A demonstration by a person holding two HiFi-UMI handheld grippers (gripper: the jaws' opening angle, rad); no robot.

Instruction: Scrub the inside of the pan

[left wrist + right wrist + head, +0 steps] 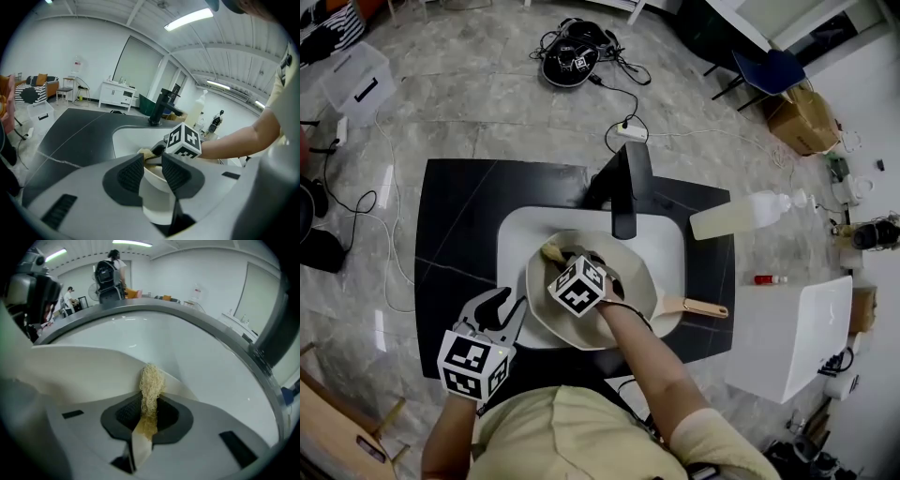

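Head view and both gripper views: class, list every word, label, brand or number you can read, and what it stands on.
No words or numbers can be read.
Cubes on left tool and right tool: square patterns, not text.
Any print on bottle and cardboard box: too small.

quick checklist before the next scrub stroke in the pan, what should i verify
1. Scrubber clamped in the right gripper: ok, the jaws are shut on it.
2. Pan steadied: ok, the left gripper is closed on its left rim.
3. Pan seated in the sink: ok, its handle sticks out to the right.
4. Scrubber touching the pan's inside: cannot tell. It is at the far wall, but contact isn't clear.
5. Room under the faucet: cannot tell. The spout hangs over the pan's far edge, near the scrubber.
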